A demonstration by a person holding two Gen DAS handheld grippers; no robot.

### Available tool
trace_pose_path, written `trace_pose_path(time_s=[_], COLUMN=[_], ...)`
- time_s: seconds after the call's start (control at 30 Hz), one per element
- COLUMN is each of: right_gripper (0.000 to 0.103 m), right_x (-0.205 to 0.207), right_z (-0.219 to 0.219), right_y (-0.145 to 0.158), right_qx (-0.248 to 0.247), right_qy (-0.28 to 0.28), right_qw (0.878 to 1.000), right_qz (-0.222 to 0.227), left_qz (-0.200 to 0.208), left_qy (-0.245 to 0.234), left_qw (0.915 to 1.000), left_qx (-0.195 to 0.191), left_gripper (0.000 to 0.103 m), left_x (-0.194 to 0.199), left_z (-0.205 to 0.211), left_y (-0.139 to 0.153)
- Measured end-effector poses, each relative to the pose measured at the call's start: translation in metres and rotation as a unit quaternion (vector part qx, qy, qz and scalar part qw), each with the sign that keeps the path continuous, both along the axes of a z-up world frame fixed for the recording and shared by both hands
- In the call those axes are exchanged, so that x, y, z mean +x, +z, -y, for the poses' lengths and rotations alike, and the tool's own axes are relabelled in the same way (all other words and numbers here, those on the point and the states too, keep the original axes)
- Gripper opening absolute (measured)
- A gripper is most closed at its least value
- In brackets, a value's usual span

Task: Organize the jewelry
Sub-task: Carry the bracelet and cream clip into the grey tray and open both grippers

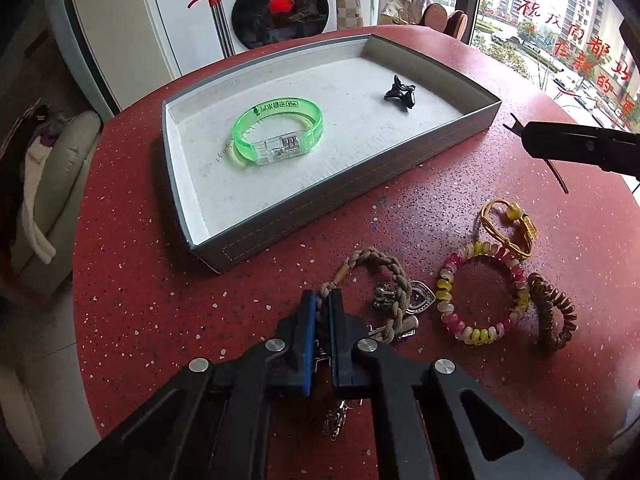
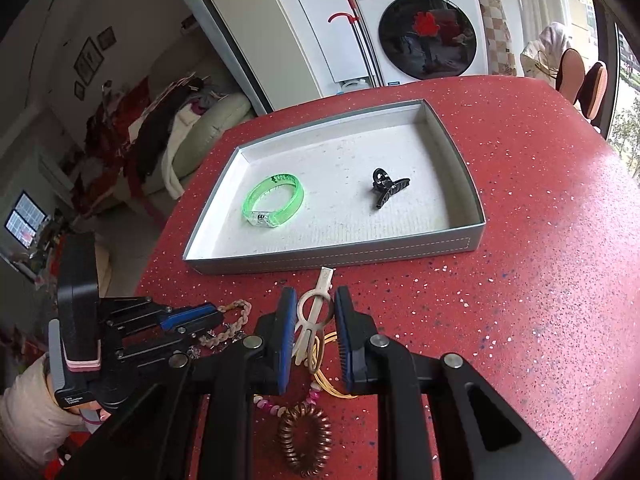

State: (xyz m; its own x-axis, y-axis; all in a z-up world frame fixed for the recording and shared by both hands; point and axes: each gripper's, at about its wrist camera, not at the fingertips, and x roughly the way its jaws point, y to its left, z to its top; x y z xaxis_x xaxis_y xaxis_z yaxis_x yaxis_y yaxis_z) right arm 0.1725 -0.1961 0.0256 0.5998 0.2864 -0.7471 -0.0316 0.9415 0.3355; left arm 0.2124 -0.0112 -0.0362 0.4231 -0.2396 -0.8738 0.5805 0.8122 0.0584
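My left gripper point(image 1: 322, 300) is shut on one end of a braided tan rope bracelet point(image 1: 384, 264), which lies on the red table among other jewelry. From the right wrist view, that gripper point(image 2: 208, 322) sits low at the left beside the rope bracelet point(image 2: 236, 320). My right gripper point(image 2: 316, 300) is shut on a cream hair clip point(image 2: 318, 304), held above the table in front of the grey tray point(image 2: 332, 258). Inside the tray point(image 1: 320, 216) lie a green translucent bracelet point(image 1: 276, 132) and a black claw clip point(image 1: 400, 94).
Loose on the table lie a pink and yellow beaded bracelet point(image 1: 480, 300), a gold cord bracelet point(image 1: 508, 224), a brown coil hair tie point(image 1: 552, 312) and silver charms point(image 1: 420, 300). The table's round edge drops off at the left. A washing machine point(image 2: 424, 24) stands behind.
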Motion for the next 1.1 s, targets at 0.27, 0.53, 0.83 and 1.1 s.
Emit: trace_pose_path(time_s=[0.27, 0.53, 0.83, 1.1], right_gripper=[0.021, 0.021, 0.021, 0.021], right_x=[0.003, 0.026, 0.083, 0.135], right_z=[0.003, 0.009, 0.02, 0.039], right_y=[0.007, 0.019, 0.028, 0.006], right_qx=[-0.002, -0.004, -0.031, -0.034], right_qy=[-0.003, -0.005, -0.013, -0.041], right_qw=[1.0, 1.0, 0.999, 0.999], right_qz=[0.009, 0.018, 0.023, 0.002], left_qz=[0.005, 0.033, 0.05, 0.082], left_qy=[0.033, 0.054, 0.106, 0.152], left_qw=[0.9972, 0.9924, 0.9858, 0.9791], left_qx=[-0.068, -0.105, -0.12, -0.108], left_gripper=[0.025, 0.025, 0.025, 0.025], left_x=[-0.001, 0.013, 0.069, 0.124], left_z=[-0.018, -0.014, 0.001, 0.017], left_y=[0.026, 0.059, 0.074, 0.073])
